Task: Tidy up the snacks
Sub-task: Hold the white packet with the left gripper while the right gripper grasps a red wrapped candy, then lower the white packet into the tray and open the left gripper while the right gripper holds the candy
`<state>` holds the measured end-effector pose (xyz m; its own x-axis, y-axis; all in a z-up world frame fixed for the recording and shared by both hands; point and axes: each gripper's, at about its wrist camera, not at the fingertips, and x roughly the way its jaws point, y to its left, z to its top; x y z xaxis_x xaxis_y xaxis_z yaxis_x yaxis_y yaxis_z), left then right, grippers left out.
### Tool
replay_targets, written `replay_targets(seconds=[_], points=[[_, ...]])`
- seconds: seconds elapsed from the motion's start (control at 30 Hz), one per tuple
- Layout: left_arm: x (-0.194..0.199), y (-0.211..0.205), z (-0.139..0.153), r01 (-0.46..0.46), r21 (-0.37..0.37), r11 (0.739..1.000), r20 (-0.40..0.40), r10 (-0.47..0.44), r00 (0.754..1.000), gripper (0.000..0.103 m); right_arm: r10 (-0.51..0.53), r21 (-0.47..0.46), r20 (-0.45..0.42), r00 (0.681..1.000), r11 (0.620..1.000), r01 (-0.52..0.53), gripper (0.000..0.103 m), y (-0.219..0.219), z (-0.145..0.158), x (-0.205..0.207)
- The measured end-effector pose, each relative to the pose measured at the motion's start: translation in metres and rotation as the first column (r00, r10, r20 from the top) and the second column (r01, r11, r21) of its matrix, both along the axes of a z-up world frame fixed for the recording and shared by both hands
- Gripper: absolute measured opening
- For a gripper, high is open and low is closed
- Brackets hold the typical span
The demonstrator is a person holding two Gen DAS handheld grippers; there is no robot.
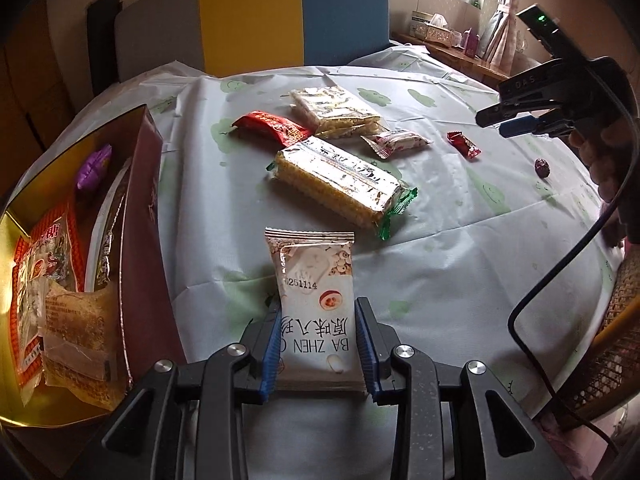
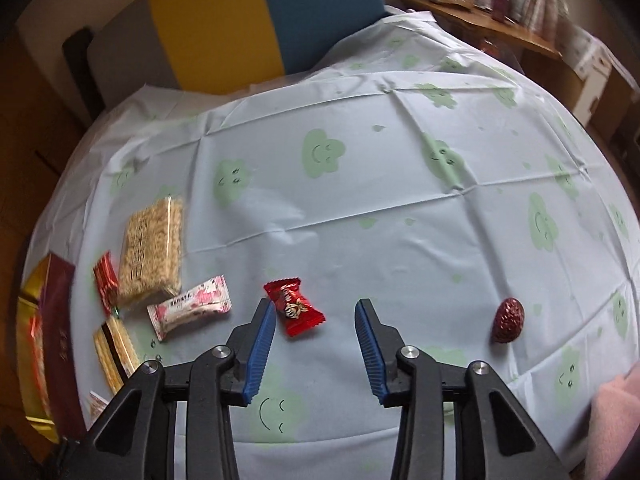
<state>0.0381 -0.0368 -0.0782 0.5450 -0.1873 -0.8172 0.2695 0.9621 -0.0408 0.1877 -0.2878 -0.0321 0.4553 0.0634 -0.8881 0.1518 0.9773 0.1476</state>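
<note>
My left gripper (image 1: 319,304) is shut on a white snack packet (image 1: 316,276), which stands up between the blue pads just right of the open gift box (image 1: 142,200). The box, maroon outside and gold inside, holds several snacks. On the tablecloth lie two cracker packs (image 1: 340,184) (image 1: 336,112), a red packet (image 1: 272,126), a pink-white packet (image 2: 190,306), a small red candy (image 2: 295,307) and a dark red date (image 2: 508,320). My right gripper (image 2: 316,306) is open above the cloth. The red candy sits just beyond its left fingertip (image 2: 269,308), untouched.
A chair with a grey, yellow and blue back (image 1: 248,20) stands behind the table. A wicker chair (image 1: 612,340) and a black cable (image 1: 560,280) are at the right edge. A wooden shelf with a tissue box (image 1: 436,28) runs under the window. A pink sleeve (image 2: 616,420) shows bottom right.
</note>
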Motion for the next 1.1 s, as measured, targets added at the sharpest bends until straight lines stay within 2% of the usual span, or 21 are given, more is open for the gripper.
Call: replay_targets(seconds=[0.23, 0.4, 0.5, 0.57, 0.67, 0.87, 1.1], points=[[-0.001, 0.001, 0.000, -0.003, -0.005, 1.000, 0.007, 0.003, 1.000, 0.035, 0.107, -0.091, -0.006, 0.994, 0.990, -0.107, 0.042, 0.024, -0.010, 0.021], [-0.003, 0.001, 0.000, -0.006, -0.007, 1.000, 0.010, 0.006, 1.000, 0.035, 0.143, -0.151, -0.062, 0.988, 0.977, -0.151, 0.042, 0.029, -0.025, 0.033], [-0.003, 0.001, 0.000, -0.009, -0.004, 1.000, 0.012, 0.009, 1.000, 0.035, 0.163, -0.142, -0.094, 0.982, 0.974, -0.175, 0.042, 0.031, -0.033, 0.035], [-0.003, 0.000, 0.000, -0.010, -0.003, 1.000, 0.013, 0.010, 1.000, 0.035, 0.177, -0.158, -0.118, 0.977, 0.968, -0.195, 0.021, 0.034, -0.038, 0.036], [-0.003, 0.000, 0.000, -0.010, -0.005, 1.000, 0.011, 0.010, 1.000, 0.035, 0.200, -0.181, -0.142, 0.969, 0.958, -0.224, 0.019, 0.038, -0.042, 0.033], [-0.003, 0.000, 0.001, -0.010, 0.002, 1.000, 0.013, 0.010, 1.000, 0.035, 0.180, -0.111, -0.156, 0.971, 0.974, -0.198, 0.019, 0.027, -0.046, 0.034], [-0.002, -0.004, 0.005, -0.003, 0.015, 1.000, 0.006, 0.003, 1.000, 0.033, 0.188, -0.117, -0.151, 0.970, 0.971, -0.206, 0.019, 0.021, -0.050, 0.035]])
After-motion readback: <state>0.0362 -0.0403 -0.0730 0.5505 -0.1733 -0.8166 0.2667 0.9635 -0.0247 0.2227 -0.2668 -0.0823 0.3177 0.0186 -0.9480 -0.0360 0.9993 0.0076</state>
